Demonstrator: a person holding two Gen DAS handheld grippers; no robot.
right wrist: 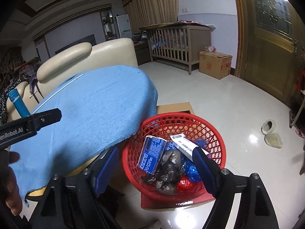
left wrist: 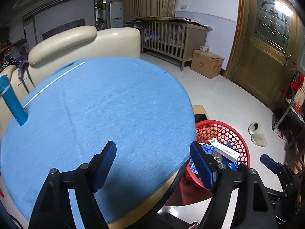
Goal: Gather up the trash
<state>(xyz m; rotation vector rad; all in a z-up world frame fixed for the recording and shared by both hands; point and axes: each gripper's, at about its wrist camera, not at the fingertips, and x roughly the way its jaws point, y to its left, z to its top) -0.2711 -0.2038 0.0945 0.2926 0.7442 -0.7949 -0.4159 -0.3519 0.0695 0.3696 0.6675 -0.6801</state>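
A red mesh basket (right wrist: 213,131) stands on a low box beside the round table and holds a blue box (right wrist: 151,155), a white box (right wrist: 184,143), a dark crumpled bag (right wrist: 169,168) and blue and red wrappers. It also shows in the left wrist view (left wrist: 234,133). My right gripper (right wrist: 155,159) is open and empty just above the basket's near side. My left gripper (left wrist: 153,151) is open and empty over the table's blue cloth (left wrist: 106,105). A blue bottle (left wrist: 12,101) stands at the table's far left. A thin white stick (left wrist: 53,82) lies on the cloth.
A cream sofa (left wrist: 85,40) stands behind the table. A wooden crib (left wrist: 171,40) and a cardboard box (left wrist: 206,64) stand by the far wall. A wooden door (left wrist: 266,47) is at right. Slippers (left wrist: 256,133) lie on the tiled floor.
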